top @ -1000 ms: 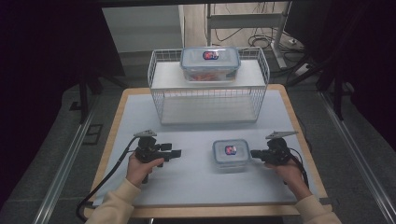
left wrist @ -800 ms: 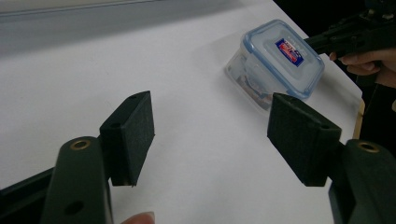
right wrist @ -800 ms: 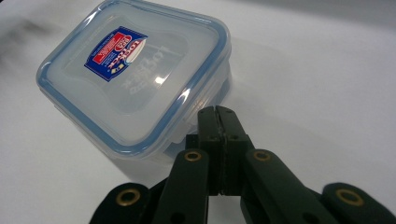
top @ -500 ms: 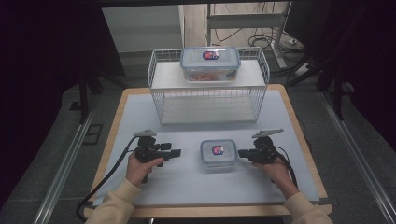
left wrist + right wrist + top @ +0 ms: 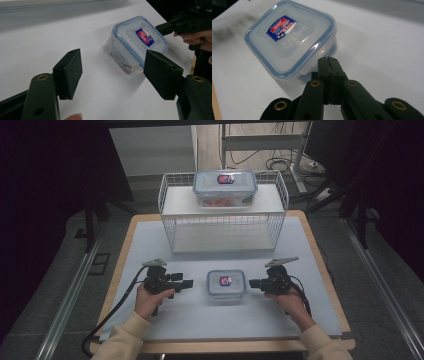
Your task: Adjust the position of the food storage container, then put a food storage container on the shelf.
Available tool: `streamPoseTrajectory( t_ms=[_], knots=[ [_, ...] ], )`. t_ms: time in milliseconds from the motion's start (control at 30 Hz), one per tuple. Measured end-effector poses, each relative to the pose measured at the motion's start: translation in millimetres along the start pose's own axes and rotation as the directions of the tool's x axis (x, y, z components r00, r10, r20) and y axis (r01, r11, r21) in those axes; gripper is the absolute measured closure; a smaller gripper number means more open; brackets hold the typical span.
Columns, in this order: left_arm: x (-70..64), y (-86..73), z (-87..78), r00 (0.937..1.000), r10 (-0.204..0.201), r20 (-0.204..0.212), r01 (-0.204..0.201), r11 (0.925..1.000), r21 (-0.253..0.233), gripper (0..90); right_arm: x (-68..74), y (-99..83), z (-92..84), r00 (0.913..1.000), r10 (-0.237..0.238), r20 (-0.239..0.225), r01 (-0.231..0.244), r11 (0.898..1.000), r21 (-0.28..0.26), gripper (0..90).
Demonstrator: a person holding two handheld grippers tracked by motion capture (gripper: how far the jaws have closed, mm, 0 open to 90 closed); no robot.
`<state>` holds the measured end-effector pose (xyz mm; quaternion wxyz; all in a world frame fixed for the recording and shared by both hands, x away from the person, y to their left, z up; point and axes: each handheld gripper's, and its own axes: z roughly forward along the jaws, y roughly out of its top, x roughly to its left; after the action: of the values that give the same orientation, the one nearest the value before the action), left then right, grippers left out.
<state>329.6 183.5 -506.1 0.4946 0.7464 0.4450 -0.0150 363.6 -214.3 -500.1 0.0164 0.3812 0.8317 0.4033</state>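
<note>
Small container: the small square clear plastic container with a blue-rimmed lid (image 5: 226, 286) is set on the white table mat (image 5: 200, 320), at centre.
Wire basket: the white wire basket (image 5: 223, 220) is placed at 12 o'clock of it.
Large container: the larger clear lidded container (image 5: 225, 188) is set on the basket's top.
Grippers: the left gripper (image 5: 186, 283) is held at 9 o'clock, the right gripper (image 5: 251, 283) at 3 o'clock.

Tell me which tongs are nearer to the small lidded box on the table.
Right. The right tongs sit shut just beside the small box, tips almost at its side. The left tongs stand open on its other side, a bit farther off.

High view looks down; both gripper views, close, share the small container (image 5: 226, 283).
</note>
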Motion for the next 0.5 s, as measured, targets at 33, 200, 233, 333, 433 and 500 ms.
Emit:
streamPoseTrajectory(
  t_ms=[33, 200, 233, 333, 433, 500],
  knots=[
    [-0.2, -0.2, 0.0, 1.0000, 0.001, -0.002, -0.001, 1.0000, 0.001, 30.8, -1.1, -0.2, -2.4, 1.0000, 0.002, 0.001, -0.002, 1.000, -0.007, 89.5],
    [-2.7, -2.7, -2.0, 0.9999, 0.009, -0.012, -0.009, 0.9999, 0.006, 30.5, -5.0, -0.9, -12.8, 0.9999, 0.014, 0.001, -0.014, 0.999, -0.032, 89.5],
    [-3.4, -3.1, -3.1, 0.9999, 0.008, -0.015, -0.008, 1.0000, 0.005, 30.4, -5.6, -1.0, -14.5, 0.9999, 0.014, -0.001, -0.014, 0.999, -0.035, 89.5],
    [-4.6, -3.4, -5.0, 0.9999, 0.004, -0.016, -0.004, 1.0000, 0.002, 30.2, -7.2, -0.8, -18.8, 0.9997, 0.020, -0.012, -0.021, 0.999, -0.047, 89.4],
    [-4.8, -2.8, -4.5, 0.9997, -0.014, -0.022, 0.014, 0.9999, -0.006, 29.4, -9.0, -0.6, -21.1, 0.9990, 0.035, -0.027, -0.036, 0.998, -0.057, 89.3],
    [-6.1, -3.0, -3.2, 0.9972, -0.023, -0.071, 0.022, 0.9997, -0.010, 26.8, -9.8, -0.6, -22.0, 0.9987, 0.040, -0.032, -0.041, 0.997, -0.059, 87.5]
  ],
)
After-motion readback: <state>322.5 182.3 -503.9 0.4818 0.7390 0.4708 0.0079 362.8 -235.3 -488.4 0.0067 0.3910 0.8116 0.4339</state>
